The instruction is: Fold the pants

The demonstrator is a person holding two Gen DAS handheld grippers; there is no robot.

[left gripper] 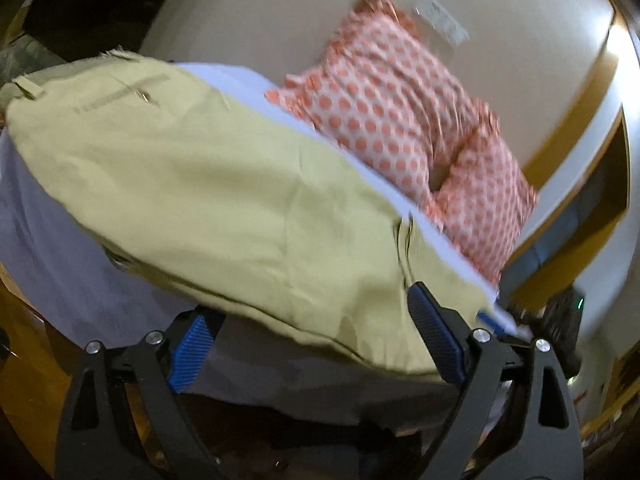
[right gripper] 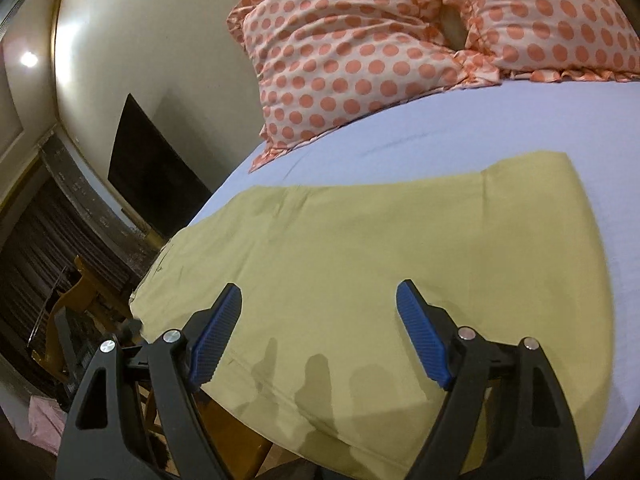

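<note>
Khaki-green pants [left gripper: 208, 184] lie flat on a bed with a pale lavender sheet [left gripper: 48, 240]; the waistband and back pocket are at the far left in the left wrist view. My left gripper [left gripper: 308, 320] is open over the pants' near edge, holding nothing. In the right wrist view the pants [right gripper: 380, 264] lie across the sheet [right gripper: 500, 128], their near hem at the bed's edge. My right gripper [right gripper: 320, 300] is open just above the cloth, empty.
Two pillows with orange polka dots [right gripper: 360, 52] lie at the head of the bed, also in the left wrist view [left gripper: 400, 108]. A dark panel [right gripper: 152, 184] leans on the wall. A wooden chair [right gripper: 80, 300] stands beside the bed.
</note>
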